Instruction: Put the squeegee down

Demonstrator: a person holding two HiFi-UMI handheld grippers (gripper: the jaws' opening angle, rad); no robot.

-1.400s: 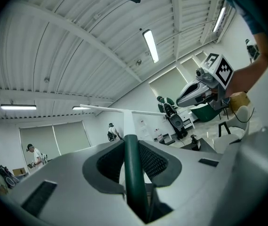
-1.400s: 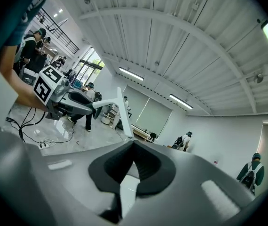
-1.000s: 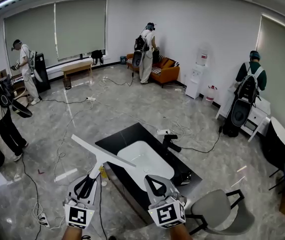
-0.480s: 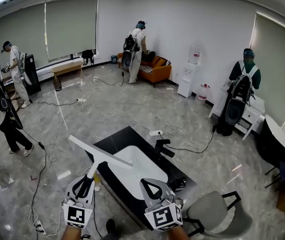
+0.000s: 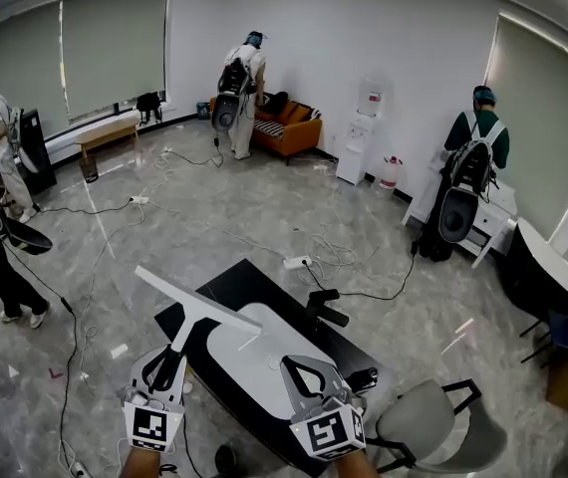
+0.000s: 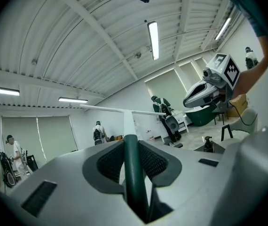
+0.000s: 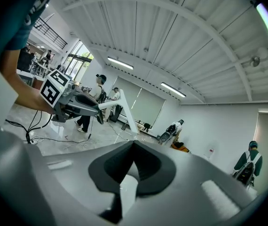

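The squeegee [image 5: 200,303] has a long white blade and a dark green handle [image 6: 133,173]. My left gripper [image 5: 169,368] is shut on that handle and holds the squeegee upright, blade [image 6: 124,110] at the top, over the near left edge of the black counter [image 5: 232,285]. My right gripper [image 5: 308,370] hovers beside it over the white sink basin [image 5: 264,352], its jaws closed tip to tip on nothing. In the right gripper view the left gripper [image 7: 75,103] and the squeegee [image 7: 124,110] show at the left.
A black faucet [image 5: 324,309] stands at the basin's far side. A grey chair [image 5: 433,428] sits at the counter's right end. Cables [image 5: 324,257] and a power strip lie on the glossy floor. Several people with backpacks work along the walls.
Both grippers keep their pose and the left still holds the squeegee. The view has swung slightly right, and the counter and sink now lie closer under the grippers.
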